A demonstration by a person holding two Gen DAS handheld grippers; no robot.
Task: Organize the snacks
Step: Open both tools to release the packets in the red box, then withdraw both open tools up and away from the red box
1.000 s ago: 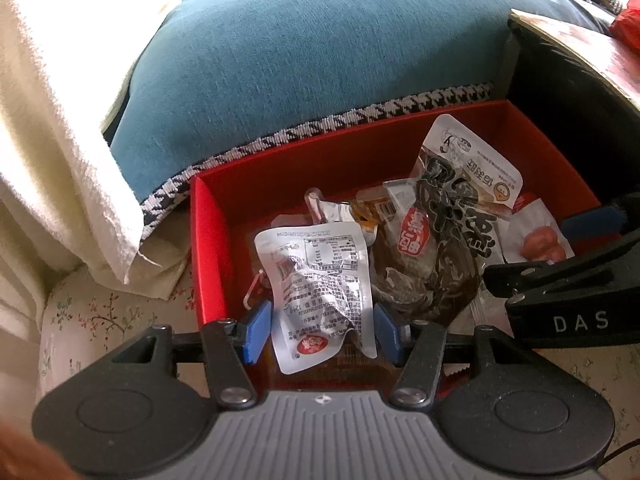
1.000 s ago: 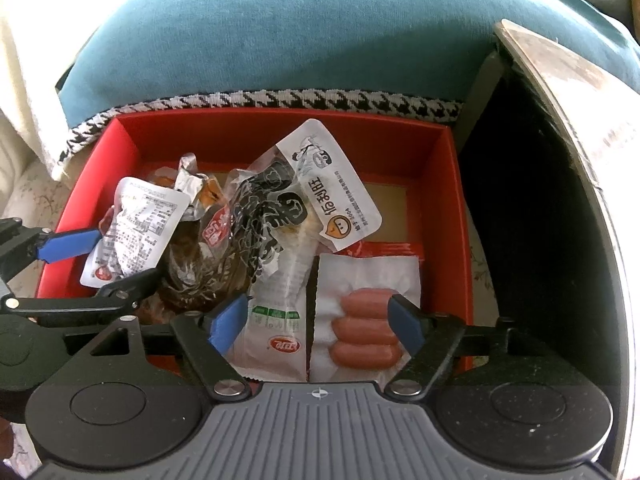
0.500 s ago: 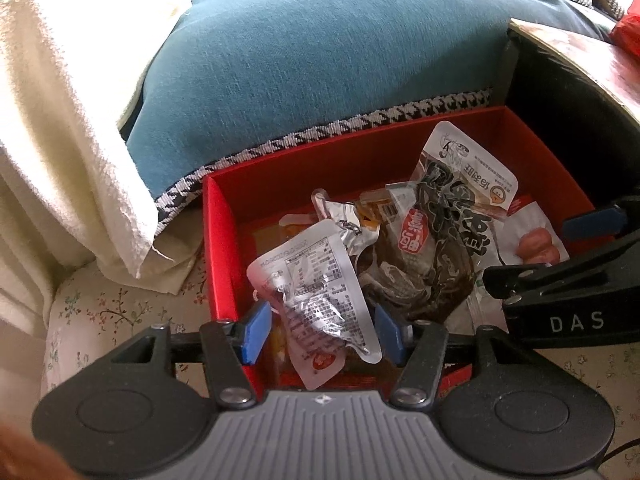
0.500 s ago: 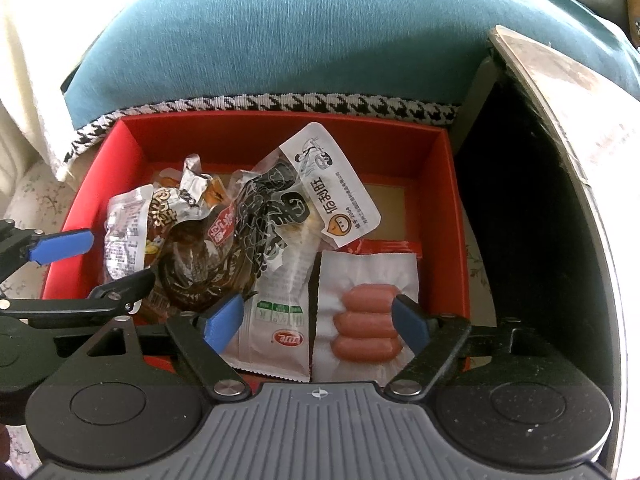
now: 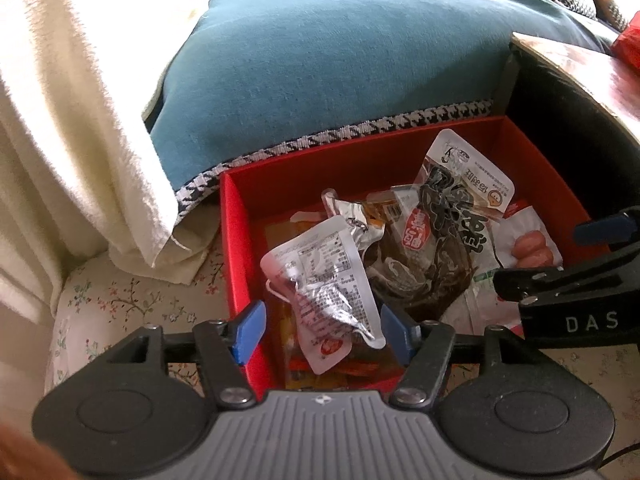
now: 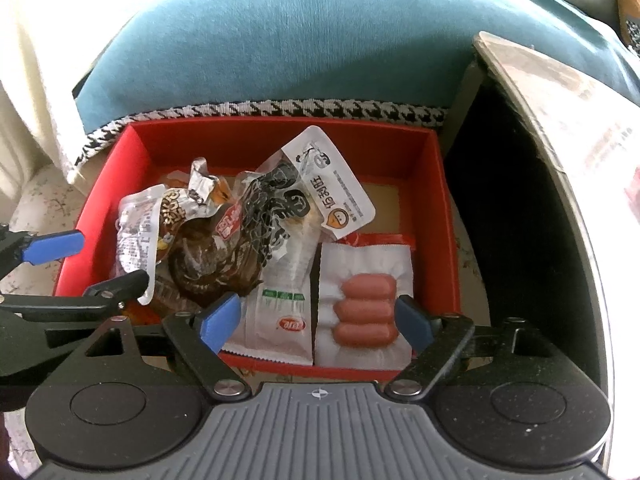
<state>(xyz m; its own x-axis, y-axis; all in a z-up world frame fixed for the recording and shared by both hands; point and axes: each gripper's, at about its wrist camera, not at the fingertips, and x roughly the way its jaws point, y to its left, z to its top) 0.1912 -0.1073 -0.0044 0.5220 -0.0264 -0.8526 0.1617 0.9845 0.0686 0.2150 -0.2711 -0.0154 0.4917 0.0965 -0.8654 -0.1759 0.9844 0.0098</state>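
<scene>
A red box (image 5: 240, 248) (image 6: 444, 216) holds several snack packets. A silver packet (image 5: 324, 280) (image 6: 136, 240) lies at its left side. A dark brown packet (image 5: 420, 276) (image 6: 212, 268) and a black-and-white packet (image 5: 464, 184) (image 6: 320, 184) lie in the middle. A white sausage pack (image 6: 366, 308) (image 5: 528, 244) lies at the right. My left gripper (image 5: 320, 330) is open and empty, above the box's near left corner, with the silver packet seen between its fingers. My right gripper (image 6: 318, 318) is open and empty over the box's near edge, above the sausage pack.
A teal cushion with houndstooth trim (image 5: 340, 60) (image 6: 300, 40) lies behind the box. A cream blanket (image 5: 60, 120) hangs at the left. A dark cabinet with a pale top (image 6: 560, 140) stands right of the box. Floral fabric (image 5: 120, 304) lies under the box.
Both grippers have drawn back and up from the box. The silver packet has tipped and settled lower at the box's left side, free of the left gripper's fingers.
</scene>
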